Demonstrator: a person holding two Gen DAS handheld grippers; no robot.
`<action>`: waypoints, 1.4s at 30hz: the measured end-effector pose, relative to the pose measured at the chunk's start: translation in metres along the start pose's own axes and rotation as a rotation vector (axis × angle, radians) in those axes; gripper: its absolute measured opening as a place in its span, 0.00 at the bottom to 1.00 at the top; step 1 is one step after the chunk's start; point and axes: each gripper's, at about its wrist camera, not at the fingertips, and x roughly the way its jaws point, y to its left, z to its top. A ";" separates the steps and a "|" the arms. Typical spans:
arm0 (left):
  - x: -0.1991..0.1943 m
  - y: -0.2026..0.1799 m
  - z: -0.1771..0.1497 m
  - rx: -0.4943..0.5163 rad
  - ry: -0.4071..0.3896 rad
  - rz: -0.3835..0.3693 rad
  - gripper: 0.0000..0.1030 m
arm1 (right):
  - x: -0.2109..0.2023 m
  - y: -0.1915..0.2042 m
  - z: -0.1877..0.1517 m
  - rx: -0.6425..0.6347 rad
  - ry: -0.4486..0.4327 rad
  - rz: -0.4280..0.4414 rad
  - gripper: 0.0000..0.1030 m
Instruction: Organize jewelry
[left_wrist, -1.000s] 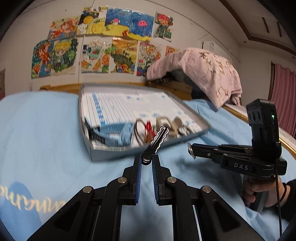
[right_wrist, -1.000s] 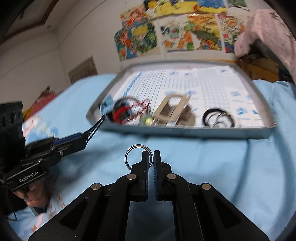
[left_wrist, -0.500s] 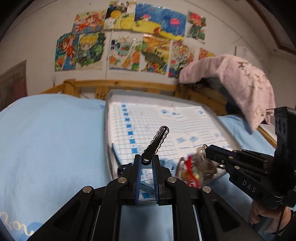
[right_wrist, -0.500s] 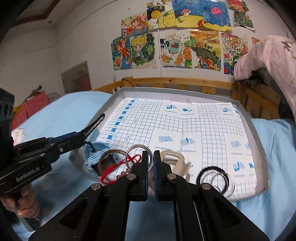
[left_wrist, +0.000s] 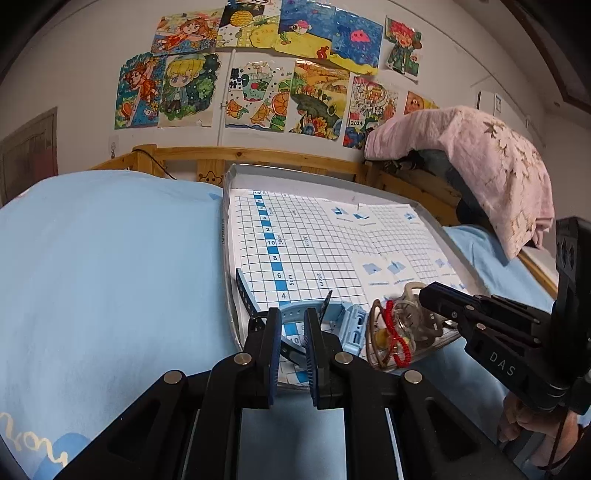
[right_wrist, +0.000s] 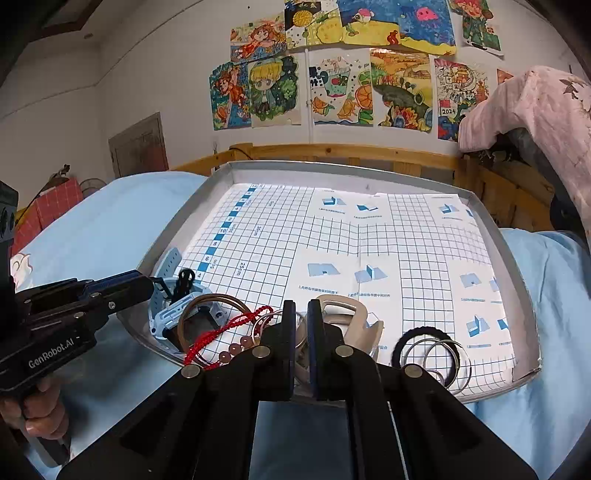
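- Grips a thin metal ring (right_wrist: 266, 316) edge-on in the right gripper (right_wrist: 301, 314), jaws clenched on it, above the tray's (right_wrist: 517, 258) near rim.
- Keeps the left gripper (left_wrist: 292, 325) slightly parted over the tray's near left corner, with nothing between the pads.
- Just past that tip, inside the tray: a black wavy clip (right_wrist: 184, 278) upright against a light-blue watch (left_wrist: 347, 321); contact with the tip impossible to tell.
- Along the tray's near edge: a red cord bracelet (right_wrist: 221, 332), a beige buckle (right_wrist: 343, 310), a black hair tie (right_wrist: 428, 350) with loose rings.
- Under the tray: a pale blue sheet (left_wrist: 110, 277).
- Beyond the tray's far rim: a wooden rail (right_wrist: 332, 151), then drawings (right_wrist: 332, 85) on the wall.
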 end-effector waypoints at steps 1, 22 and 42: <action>-0.001 0.001 0.000 -0.004 -0.003 -0.004 0.19 | -0.003 0.000 -0.001 0.001 -0.008 -0.001 0.06; -0.123 -0.004 -0.009 0.015 -0.325 0.047 1.00 | -0.134 0.003 -0.028 0.133 -0.400 -0.069 0.82; -0.261 -0.012 -0.062 0.035 -0.432 0.085 1.00 | -0.280 0.052 -0.083 0.100 -0.581 -0.094 0.98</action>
